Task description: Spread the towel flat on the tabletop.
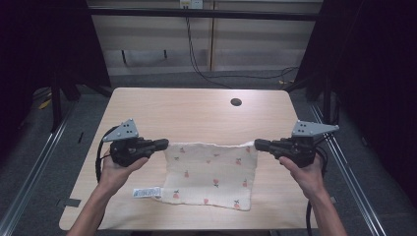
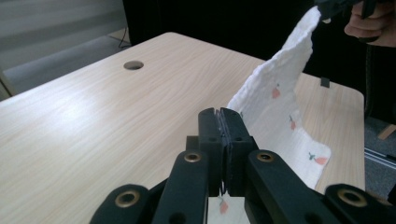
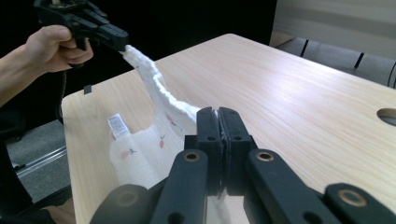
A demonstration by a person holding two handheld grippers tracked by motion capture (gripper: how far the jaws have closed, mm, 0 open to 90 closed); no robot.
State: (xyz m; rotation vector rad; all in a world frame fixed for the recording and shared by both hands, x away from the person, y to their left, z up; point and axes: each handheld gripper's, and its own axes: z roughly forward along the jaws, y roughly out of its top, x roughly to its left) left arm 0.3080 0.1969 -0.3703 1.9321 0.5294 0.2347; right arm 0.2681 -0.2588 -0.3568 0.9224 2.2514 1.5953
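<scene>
1. Left hand-held gripper (image 1: 162,144): jaws clamped tight on the far left corner of the cloth (image 1: 211,174), fabric pinched between the pads.
2. Right hand-held gripper (image 1: 259,143): likewise closed hard on the far right corner, seen again at the top of the left gripper view (image 2: 327,7).
3. Cloth: white with small red fruit prints, far edge lifted and stretched between the 2 grippers, near half draped down onto the bench (image 1: 196,110), care tag (image 1: 146,192) lying flat at the near left.
4. Step in hand, by the look of it: laying the cloth out flat, or folding the far edge over.
5. Best done with both corners level and equal pull, so no sag along the top edge.
6. Lower both sides together; avoid dragging the near half and bunching it.
7. Keep both grips firm until the fabric lies flat, then release.
</scene>
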